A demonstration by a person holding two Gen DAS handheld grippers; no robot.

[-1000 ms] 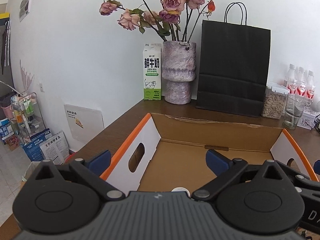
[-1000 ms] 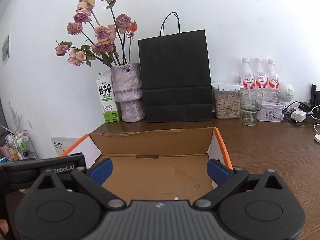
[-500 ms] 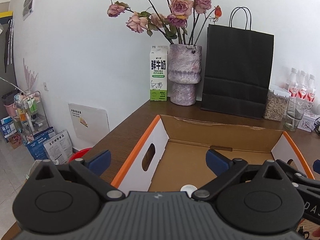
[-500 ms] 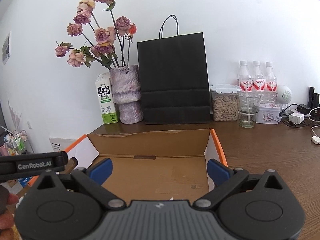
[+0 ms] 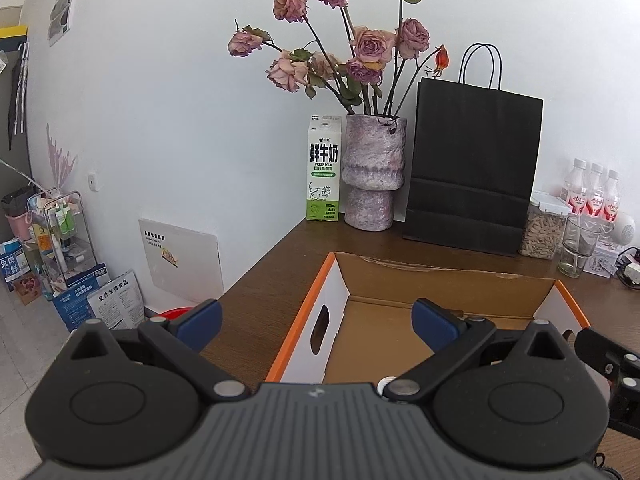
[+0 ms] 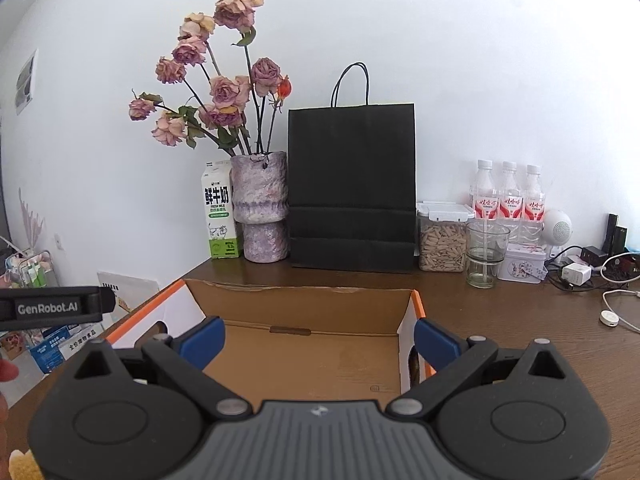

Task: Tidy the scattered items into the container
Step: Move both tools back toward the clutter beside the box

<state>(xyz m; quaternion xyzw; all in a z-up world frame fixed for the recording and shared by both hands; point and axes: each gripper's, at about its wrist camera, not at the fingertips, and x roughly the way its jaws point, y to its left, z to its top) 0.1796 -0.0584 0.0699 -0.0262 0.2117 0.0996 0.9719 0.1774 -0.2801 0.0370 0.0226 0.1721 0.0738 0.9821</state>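
Brown corrugated cardboard is forming the open-topped box with orange-edged white outer walls (image 6: pixel 304 344), which is sitting on the dark wooden table (image 6: pixel 520 344) with its far wall torn ragged along the top. Its floor is lying bare and flat across most of what is showing, and an oval hand-hole is cutting through the left wall. To the right of the box the tabletop is running open toward a tangle of white cables (image 6: pixel 616 308).

Along the white wall a matte black paper bag with cord handles (image 6: pixel 352 196) is standing upright, just beside a rough mottled purple vase of dried pink roses (image 6: pixel 262 208) and a green-and-white milk carton (image 6: pixel 219 212). Further right, a clear jar of seeds (image 6: pixel 442 240) and a ribbed glass tumbler (image 6: pixel 486 254) are standing close together.

Both grippers are hanging above the near end of the box. The left gripper (image 5: pixel 316 316) is holding its blue-padded fingers spread wide with nothing between them, straddling the box's left wall. The right gripper (image 6: pixel 318 338) is likewise spread wide and holding nothing, its pads framing the box interior. A small white round cap (image 5: pixel 386 382) is peeking out inside the box at the left gripper's body edge; what it belongs to cannot be told.
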